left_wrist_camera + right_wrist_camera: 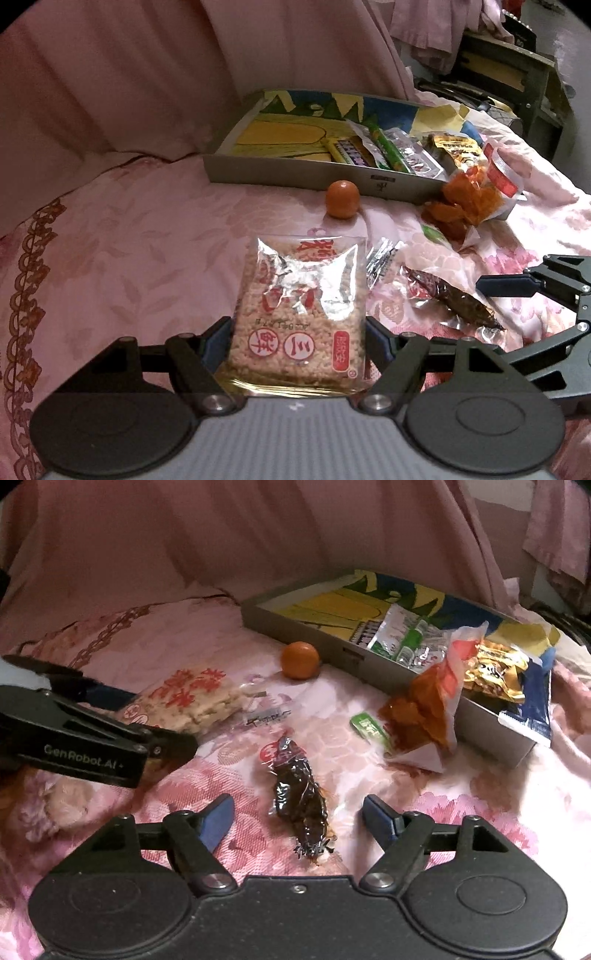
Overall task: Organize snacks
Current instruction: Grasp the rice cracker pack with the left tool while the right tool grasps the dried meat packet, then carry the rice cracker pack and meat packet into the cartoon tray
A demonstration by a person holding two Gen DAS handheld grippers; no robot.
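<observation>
Our left tongs (297, 343) are clamped on the puffed-rice packet (299, 302), which lies on the pink bedspread (129, 240) in front of the orange (342, 198). Our right tongs (298, 821) are spread wide, gripping nothing, with the dark snack packet (300, 797) lying between them. The tray (314, 627) beyond holds several snacks; the orange chip bag (424, 709) leans against its side.
</observation>
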